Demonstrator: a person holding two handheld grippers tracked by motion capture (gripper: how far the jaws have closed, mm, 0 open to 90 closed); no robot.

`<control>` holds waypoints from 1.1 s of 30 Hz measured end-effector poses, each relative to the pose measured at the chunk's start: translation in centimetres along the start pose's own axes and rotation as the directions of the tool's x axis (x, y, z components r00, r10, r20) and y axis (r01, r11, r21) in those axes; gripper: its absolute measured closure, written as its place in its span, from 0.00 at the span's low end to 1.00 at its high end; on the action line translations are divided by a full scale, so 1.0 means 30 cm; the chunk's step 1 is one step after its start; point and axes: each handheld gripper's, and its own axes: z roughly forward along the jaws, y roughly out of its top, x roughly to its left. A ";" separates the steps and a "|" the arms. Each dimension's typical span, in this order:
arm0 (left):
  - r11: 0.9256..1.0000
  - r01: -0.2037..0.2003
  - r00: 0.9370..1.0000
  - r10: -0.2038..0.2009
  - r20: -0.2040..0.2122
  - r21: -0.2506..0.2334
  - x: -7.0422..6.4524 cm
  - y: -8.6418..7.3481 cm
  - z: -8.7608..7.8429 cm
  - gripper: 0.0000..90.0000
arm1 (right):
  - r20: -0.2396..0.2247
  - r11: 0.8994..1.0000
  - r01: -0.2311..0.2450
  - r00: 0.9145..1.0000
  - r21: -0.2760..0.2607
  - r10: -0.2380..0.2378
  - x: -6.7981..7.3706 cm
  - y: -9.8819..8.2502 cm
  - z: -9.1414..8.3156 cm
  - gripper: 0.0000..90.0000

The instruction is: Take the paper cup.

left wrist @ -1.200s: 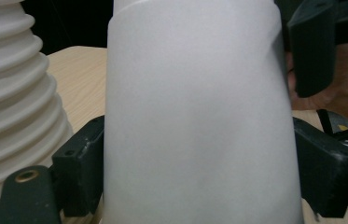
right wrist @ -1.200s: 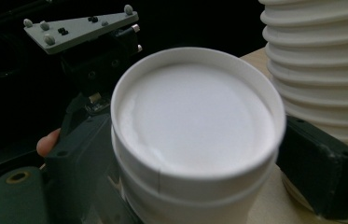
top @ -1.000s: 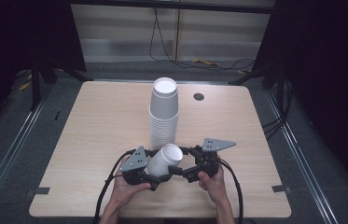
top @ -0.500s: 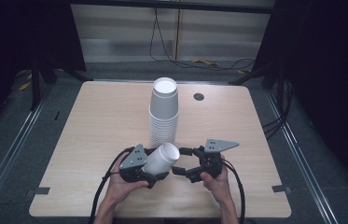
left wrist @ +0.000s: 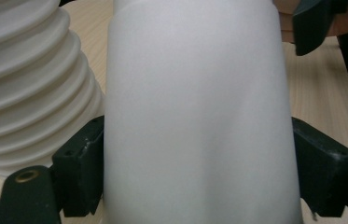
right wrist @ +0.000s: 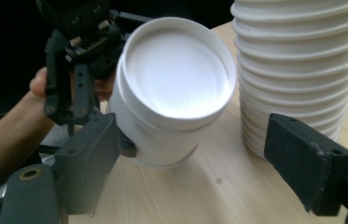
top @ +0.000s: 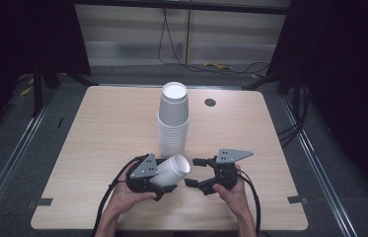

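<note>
A tall stack of white paper cups [top: 173, 118] stands upright in the middle of the table, and its ribbed rims show in the left gripper view [left wrist: 27, 93] and the right gripper view [right wrist: 302, 60]. My left gripper [top: 164, 174] is shut on a single white cup [top: 172, 169] that lies tilted with its mouth to the right. Its jaws press both sides of the cup wall [left wrist: 195, 116]. My right gripper [top: 191, 172] stands open just right of the cup's mouth [right wrist: 176, 70], with its jaws apart and nothing between them. A second rim shows just behind the first on the held cup.
The light wooden table [top: 107, 128] has a small black round grommet [top: 210, 102] at the back right. Cables trail from both grippers over the front edge. Dark floor, metal rails and loose cables surround the table.
My right gripper has drawn slightly to the right, away from the cup's mouth. The left gripper still holds the cup in nearly the same spot.
</note>
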 end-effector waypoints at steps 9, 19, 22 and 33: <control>0.998 -0.011 1.000 0.010 0.020 0.055 0.001 0.002 0.001 0.19 | 0.016 0.998 0.020 1.000 0.058 -0.021 -0.001 -0.004 0.001 0.19; 0.992 -0.061 0.998 0.059 0.027 0.106 0.010 0.036 -0.002 0.19 | 0.017 0.982 0.075 0.997 0.174 -0.079 0.014 0.004 0.020 0.17; 0.986 -0.083 0.996 0.080 0.025 0.142 0.010 0.050 0.005 0.19 | 0.024 0.974 0.091 0.995 0.208 -0.098 0.017 0.006 0.025 0.17; 0.963 -0.141 0.990 0.134 0.045 0.228 0.008 0.068 0.016 0.19 | 0.041 0.937 0.135 0.987 0.321 -0.157 0.022 0.018 0.037 0.18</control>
